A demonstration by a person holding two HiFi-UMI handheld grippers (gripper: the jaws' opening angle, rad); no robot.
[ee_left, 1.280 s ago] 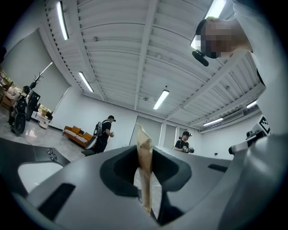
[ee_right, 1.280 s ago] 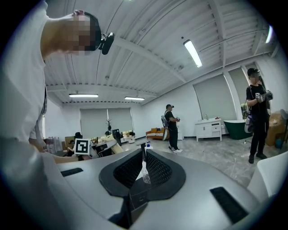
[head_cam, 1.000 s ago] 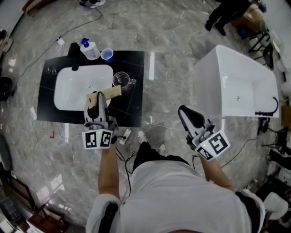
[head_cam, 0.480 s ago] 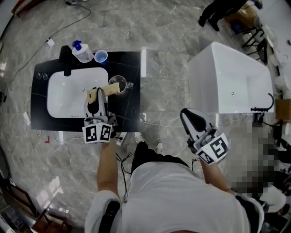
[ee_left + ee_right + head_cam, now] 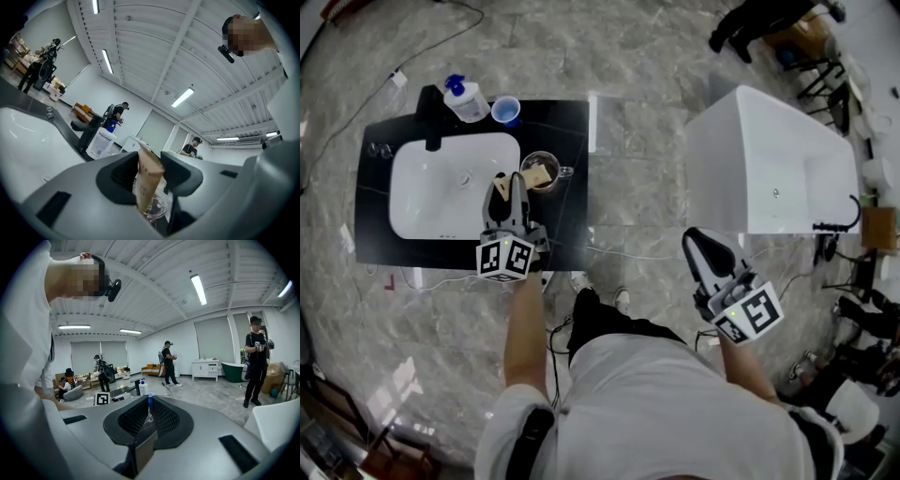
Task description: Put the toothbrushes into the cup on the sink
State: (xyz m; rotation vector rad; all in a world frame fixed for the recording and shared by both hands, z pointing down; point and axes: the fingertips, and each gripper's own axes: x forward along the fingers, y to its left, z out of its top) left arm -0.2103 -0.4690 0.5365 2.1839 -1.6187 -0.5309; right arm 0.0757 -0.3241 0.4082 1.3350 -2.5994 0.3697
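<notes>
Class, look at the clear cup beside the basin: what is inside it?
A tan toothbrush pack stands in the clear cup, top sticking out. The pack covers the cup's bottom, so that stays unseen.

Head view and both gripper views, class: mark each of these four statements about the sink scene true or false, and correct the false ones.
1. One end of the tan packet is in the glass cup. True.
2. The blue cup lies in the white basin. False: it stands on the black counter, beside the soap bottle.
3. The right gripper is over the floor beside the bathtub, with nothing between its jaws. True.
4. The left gripper hangs over the bathtub. False: it is over the counter at the glass cup. Its jaws have just been opening, and the tan packet stands between them.
</notes>
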